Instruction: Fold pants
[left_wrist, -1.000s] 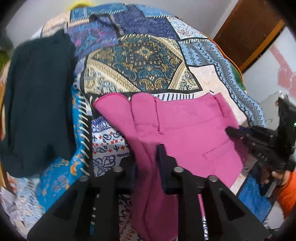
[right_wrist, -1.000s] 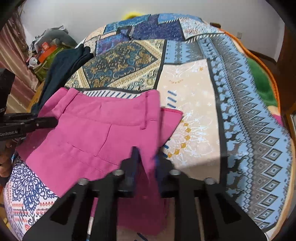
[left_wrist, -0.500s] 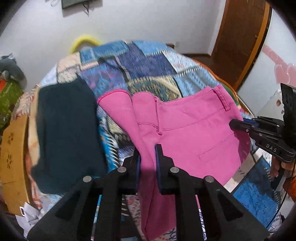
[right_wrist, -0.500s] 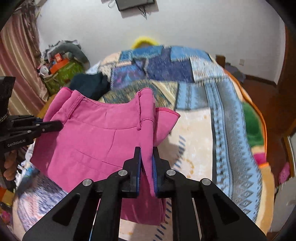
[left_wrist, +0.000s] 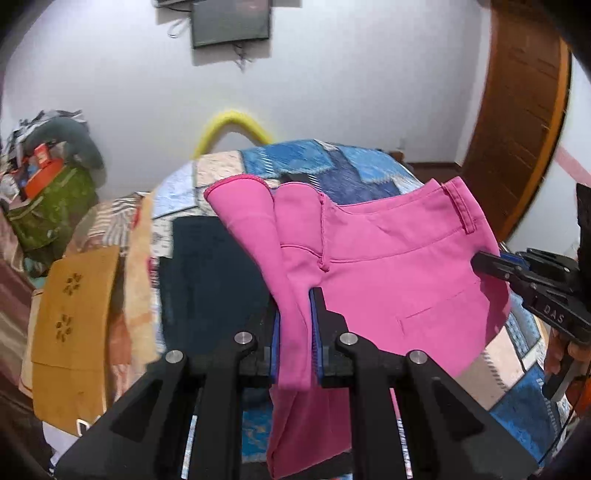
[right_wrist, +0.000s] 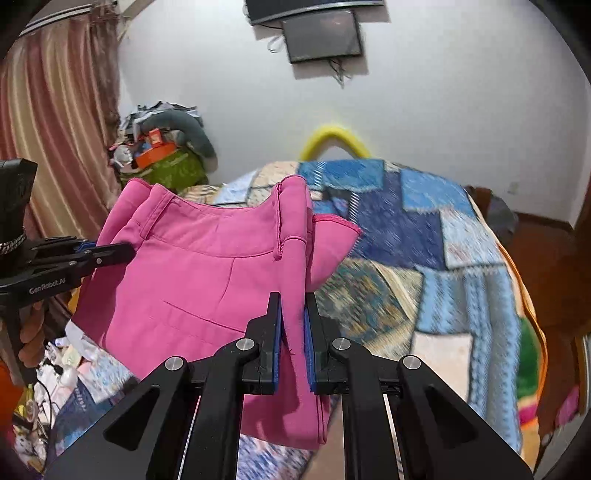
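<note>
Left gripper (left_wrist: 294, 314) and right gripper (right_wrist: 292, 317) each clamp bright pink cotton pants (left_wrist: 388, 266), stretching the waistband above a patchwork bedspread (right_wrist: 424, 236) for folding.

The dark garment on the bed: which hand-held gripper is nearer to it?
Left. The left hand-held gripper hangs right over the dark garment; the right hand-held gripper is across the pants.

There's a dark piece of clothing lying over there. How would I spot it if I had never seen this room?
Start at the bed with the blue patchwork bedspread. On its left part, seen from the left gripper's camera, the dark garment lies flat beside a mustard-yellow cloth. It is plain, almost black, with no pattern, unlike the bright pink pants held up in front of it.
</note>
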